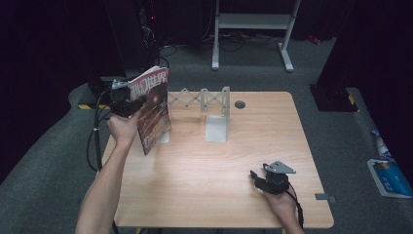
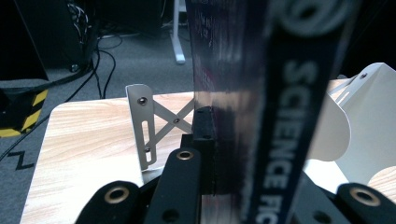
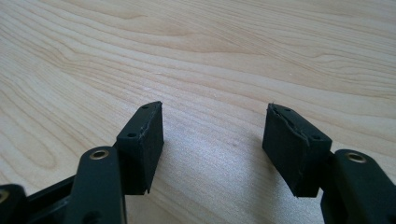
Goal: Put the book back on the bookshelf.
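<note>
A magazine (image 1: 153, 109) with a red cover and Chinese title stands upright over the table's far left corner. My left gripper (image 1: 132, 103) is shut on its edge, held by a hand. In the left gripper view the magazine (image 2: 233, 70) fills the space between the jaws, its spine reading "SCIENCE FIC", and one black pad (image 2: 205, 140) presses against it. Just behind and to the right stands a grey scissor-type metal rack (image 1: 204, 100) with white divider plates (image 1: 215, 127). My right gripper (image 1: 255, 178) rests low near the front right of the table, open, with only bare wood (image 3: 187, 46) between its pads.
The wooden table (image 1: 204, 185) has a round cable hole (image 1: 239, 104) behind the rack. In the left gripper view the rack's end bracket (image 2: 149, 126) and a white plate (image 2: 373, 116) are close ahead. A white desk frame (image 1: 253, 22) and cables lie beyond; a blue-white pack (image 1: 389, 175) lies on the floor.
</note>
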{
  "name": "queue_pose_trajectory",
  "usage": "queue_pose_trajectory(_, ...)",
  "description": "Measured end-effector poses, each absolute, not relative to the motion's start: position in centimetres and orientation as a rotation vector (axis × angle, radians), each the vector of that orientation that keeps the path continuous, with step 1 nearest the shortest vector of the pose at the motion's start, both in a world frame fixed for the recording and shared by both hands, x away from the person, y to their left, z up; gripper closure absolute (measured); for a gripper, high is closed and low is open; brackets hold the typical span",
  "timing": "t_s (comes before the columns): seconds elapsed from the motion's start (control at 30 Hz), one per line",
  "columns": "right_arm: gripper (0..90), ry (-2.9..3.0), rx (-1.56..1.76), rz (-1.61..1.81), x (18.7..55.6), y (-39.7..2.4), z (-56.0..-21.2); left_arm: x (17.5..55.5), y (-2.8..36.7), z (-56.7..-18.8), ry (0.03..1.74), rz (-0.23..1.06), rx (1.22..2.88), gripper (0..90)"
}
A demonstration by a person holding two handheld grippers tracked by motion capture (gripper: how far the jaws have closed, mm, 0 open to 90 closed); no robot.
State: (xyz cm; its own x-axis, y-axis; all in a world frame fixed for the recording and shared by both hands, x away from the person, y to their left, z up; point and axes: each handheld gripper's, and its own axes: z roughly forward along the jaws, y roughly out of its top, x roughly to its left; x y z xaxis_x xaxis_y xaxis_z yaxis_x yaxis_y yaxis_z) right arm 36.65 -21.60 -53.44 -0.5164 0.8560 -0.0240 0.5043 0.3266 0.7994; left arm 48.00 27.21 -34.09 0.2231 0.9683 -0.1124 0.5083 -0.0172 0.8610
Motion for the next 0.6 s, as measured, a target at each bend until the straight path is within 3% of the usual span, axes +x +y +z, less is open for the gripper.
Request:
queue_pose_trajectory(0.3,38.3,2.149,1.200,1.057,36.7,-21.6,-53.4,47.6,26.9,-35.7,1.380,0.673,1.600,83.4)
queue_pose_trajectory(0.6,38.3,2.149,1.202,1.057,36.6,-21.6,-53.4,47.4,26.8,-35.9,1.370,0.669,1.677,82.4)
